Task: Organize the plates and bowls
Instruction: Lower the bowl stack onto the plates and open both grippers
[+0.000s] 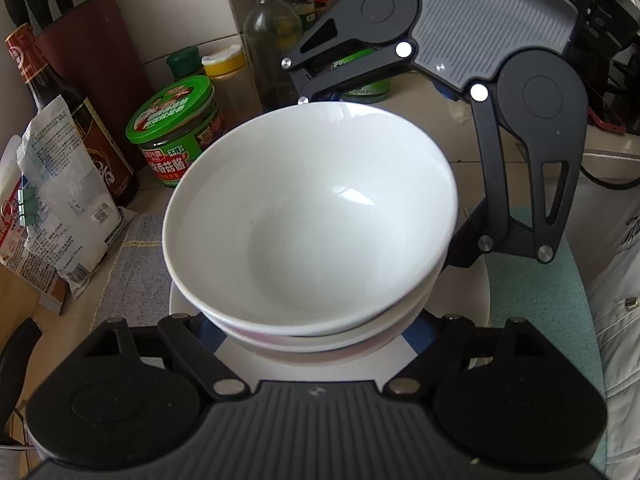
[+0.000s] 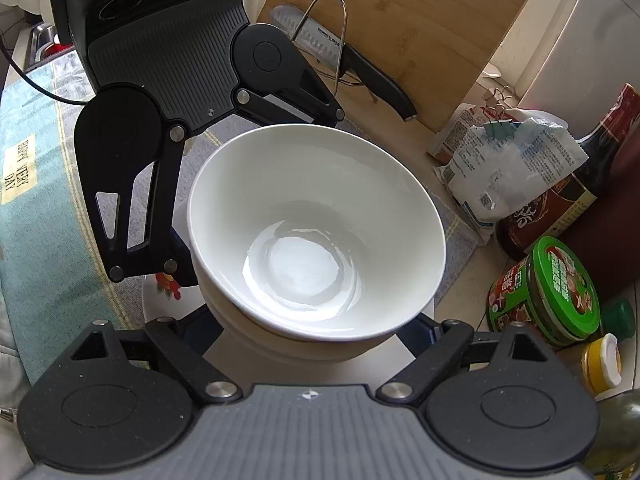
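Both tools stand wide open on opposite sides of the bowl stack, the left tool and right tool gripping nothing. The top bowl sits tilted on the bowls below, which rest on a plate; a nudge could slide it off toward the jar.

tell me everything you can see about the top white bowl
The top white bowl is plain, glossy and ceramic-looking, round with a deep curved wall and a small flat bottom, and empty. It sits upright, slightly tilted, nested in the bowls stacked beneath it, which rest on a plate. The left gripper and right gripper sit on opposite sides of the stack, fingers spread wide low around it; whether they touch the bowl is hidden.
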### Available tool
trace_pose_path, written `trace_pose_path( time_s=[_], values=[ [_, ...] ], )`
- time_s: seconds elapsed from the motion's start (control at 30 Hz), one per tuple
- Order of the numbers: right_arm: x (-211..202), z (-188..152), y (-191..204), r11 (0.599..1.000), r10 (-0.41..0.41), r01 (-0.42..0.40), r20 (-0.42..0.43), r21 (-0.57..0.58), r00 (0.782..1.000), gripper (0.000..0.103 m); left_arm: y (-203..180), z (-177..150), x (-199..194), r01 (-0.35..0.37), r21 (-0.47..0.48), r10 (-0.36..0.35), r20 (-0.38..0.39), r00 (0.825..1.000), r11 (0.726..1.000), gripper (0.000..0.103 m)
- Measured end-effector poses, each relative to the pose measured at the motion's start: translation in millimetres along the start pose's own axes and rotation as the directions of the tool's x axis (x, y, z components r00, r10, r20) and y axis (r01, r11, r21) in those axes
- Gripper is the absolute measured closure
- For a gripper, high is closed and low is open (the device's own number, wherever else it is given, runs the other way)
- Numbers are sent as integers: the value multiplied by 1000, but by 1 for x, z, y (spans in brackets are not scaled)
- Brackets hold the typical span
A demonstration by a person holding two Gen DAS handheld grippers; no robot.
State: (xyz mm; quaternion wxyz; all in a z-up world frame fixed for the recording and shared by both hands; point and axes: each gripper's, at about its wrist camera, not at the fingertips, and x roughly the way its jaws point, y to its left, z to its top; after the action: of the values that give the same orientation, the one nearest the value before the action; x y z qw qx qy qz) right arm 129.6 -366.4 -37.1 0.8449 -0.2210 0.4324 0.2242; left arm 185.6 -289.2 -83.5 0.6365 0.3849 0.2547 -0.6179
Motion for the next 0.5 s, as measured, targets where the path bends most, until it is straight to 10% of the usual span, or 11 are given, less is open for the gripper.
trace_pose_path(
  time_s=[0.5],
  values=[
    [0,-1,-1,1000,-14,14,-1,6,1000,9,3,0,2,7,-9,-7,3,1000,1000,16]
  ],
)
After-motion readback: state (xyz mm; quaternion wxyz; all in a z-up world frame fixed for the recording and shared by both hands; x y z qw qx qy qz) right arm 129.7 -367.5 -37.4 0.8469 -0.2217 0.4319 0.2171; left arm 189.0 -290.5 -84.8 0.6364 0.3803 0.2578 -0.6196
